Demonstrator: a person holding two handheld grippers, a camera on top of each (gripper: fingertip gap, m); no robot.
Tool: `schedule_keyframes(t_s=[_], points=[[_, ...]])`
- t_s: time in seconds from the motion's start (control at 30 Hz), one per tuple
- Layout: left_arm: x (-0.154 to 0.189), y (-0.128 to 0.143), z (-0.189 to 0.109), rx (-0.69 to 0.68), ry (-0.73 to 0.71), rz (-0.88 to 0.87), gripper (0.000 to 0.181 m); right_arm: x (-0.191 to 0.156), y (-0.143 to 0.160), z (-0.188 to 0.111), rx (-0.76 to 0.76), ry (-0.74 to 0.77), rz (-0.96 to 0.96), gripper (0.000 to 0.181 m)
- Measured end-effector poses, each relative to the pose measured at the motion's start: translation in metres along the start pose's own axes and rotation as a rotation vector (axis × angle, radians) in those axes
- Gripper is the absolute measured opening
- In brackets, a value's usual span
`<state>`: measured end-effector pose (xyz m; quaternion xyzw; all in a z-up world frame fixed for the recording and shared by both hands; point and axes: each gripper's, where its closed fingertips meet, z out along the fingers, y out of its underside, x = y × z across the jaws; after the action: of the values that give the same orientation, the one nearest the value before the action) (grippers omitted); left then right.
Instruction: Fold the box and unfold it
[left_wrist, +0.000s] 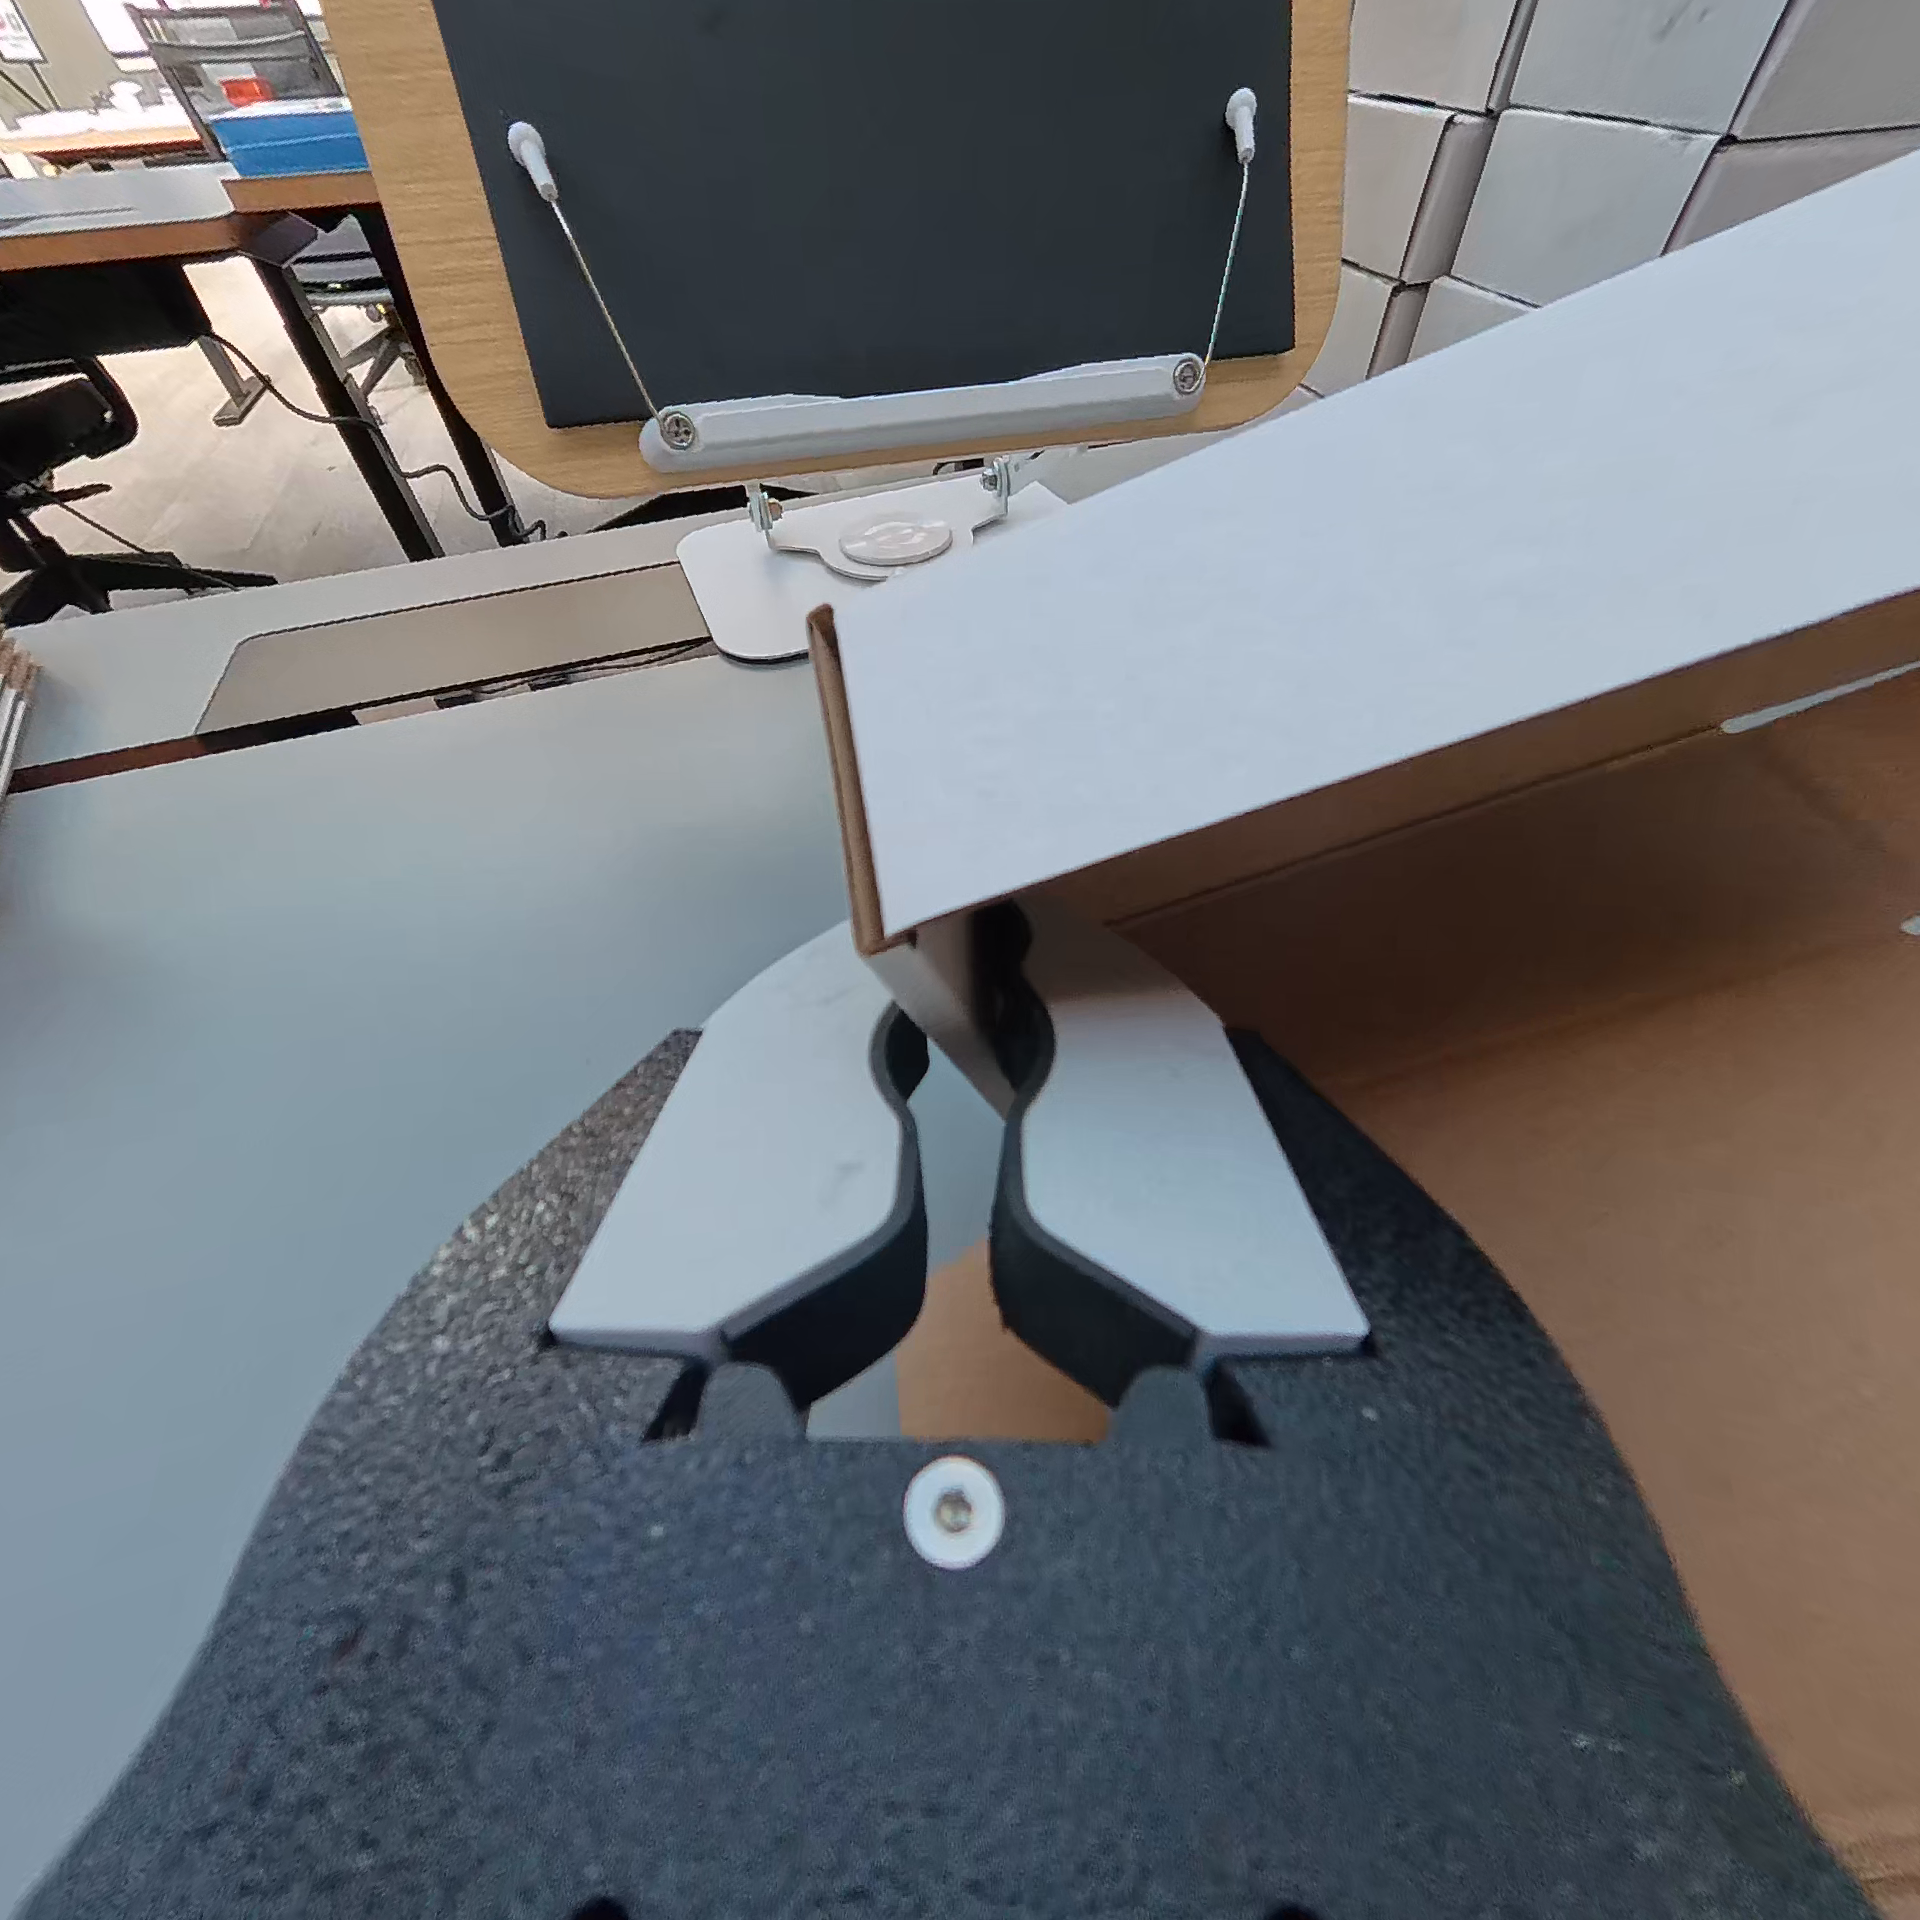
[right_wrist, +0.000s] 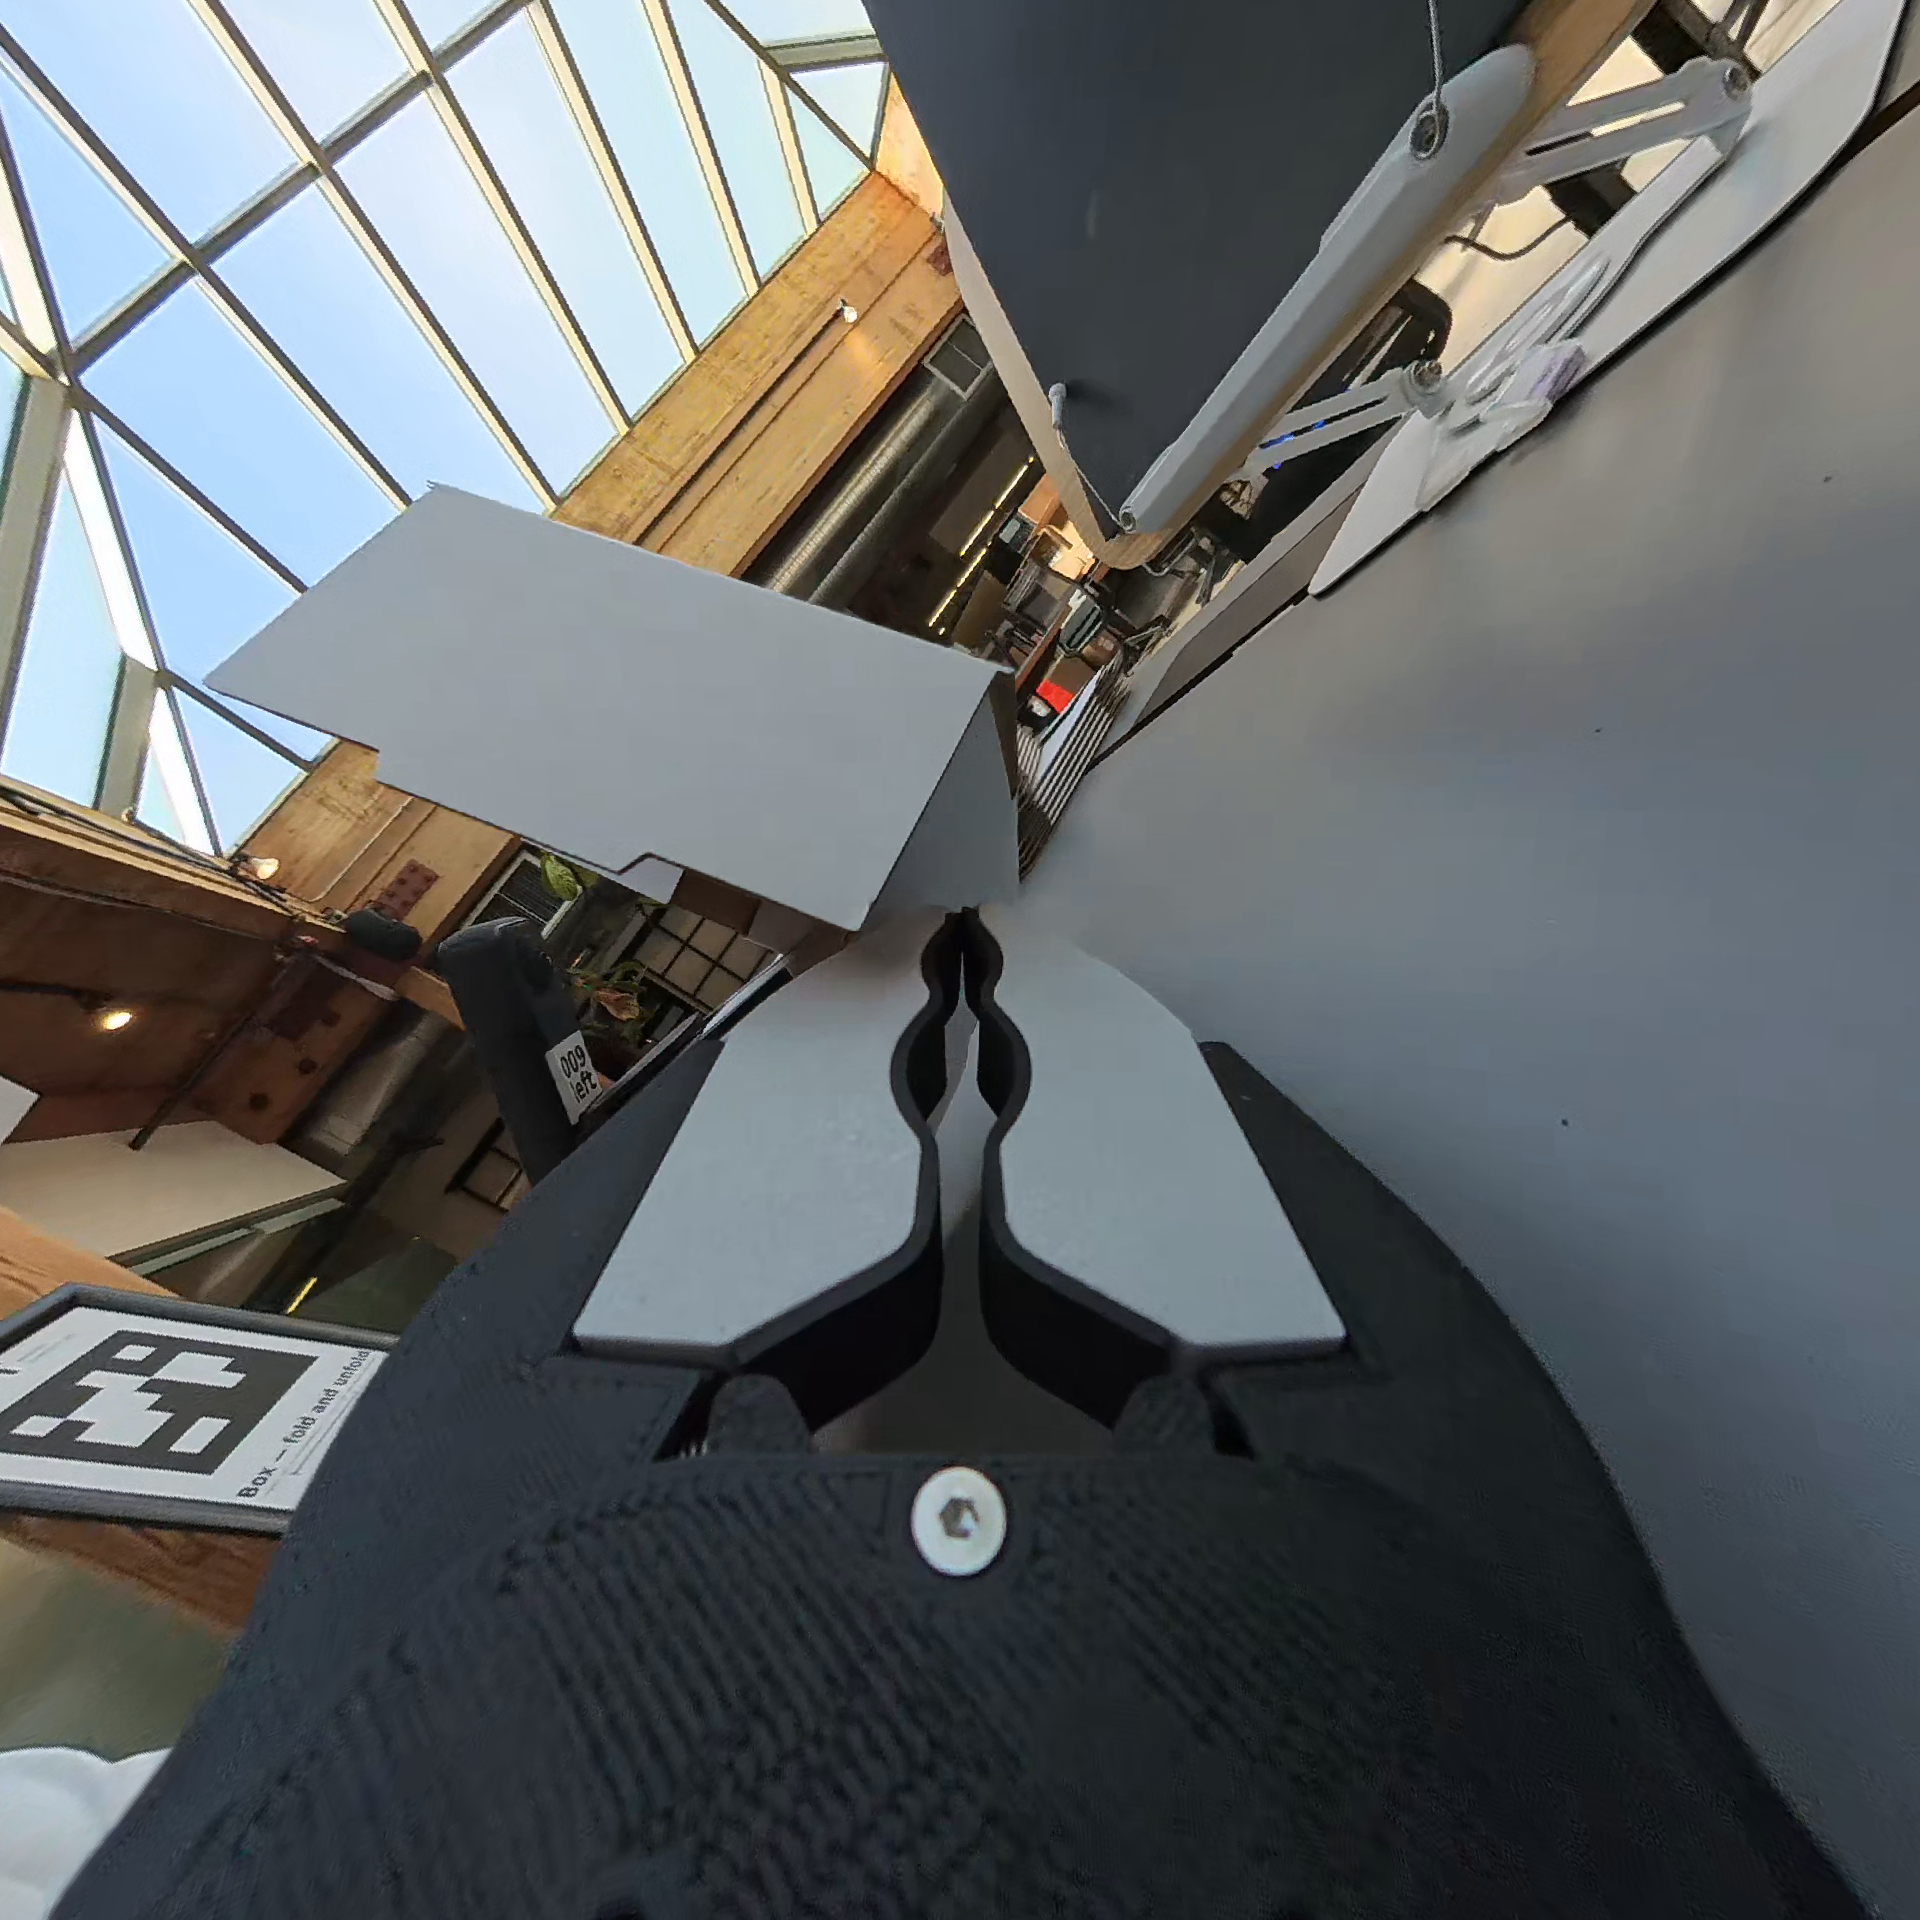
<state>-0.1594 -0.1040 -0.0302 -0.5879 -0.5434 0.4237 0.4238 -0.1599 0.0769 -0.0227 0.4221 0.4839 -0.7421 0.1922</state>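
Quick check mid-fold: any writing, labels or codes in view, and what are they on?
Framed card, lower left of the right wrist view: a black-and-white square marker and one printed line, legible, wording not repeated here.
White sticker on the left gripper: short print, legible, not repeated.
Box: no print visible.
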Motion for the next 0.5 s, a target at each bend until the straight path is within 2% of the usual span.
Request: schedule_keyframes(t_s=[0.13, 0.27, 0.5], points=[[-0.003, -0.002, -0.002, 0.015, 0.01, -0.04, 0.008, 0.001, 0.002, -0.001, 0.002, -0.048, 0.15, 0.0], [-0.005, -0.001, -0.002, 0.014, -0.001, -0.016, 0.007, 0.003, 0.005, -0.002, 0.006, -0.048, 0.177, 0.0], [-0.001, -0.001, -0.005, 0.009, -0.059, 0.138, 0.009, 0.004, -0.005, -0.006, 0.042, 0.147, -0.118, 0.0]])
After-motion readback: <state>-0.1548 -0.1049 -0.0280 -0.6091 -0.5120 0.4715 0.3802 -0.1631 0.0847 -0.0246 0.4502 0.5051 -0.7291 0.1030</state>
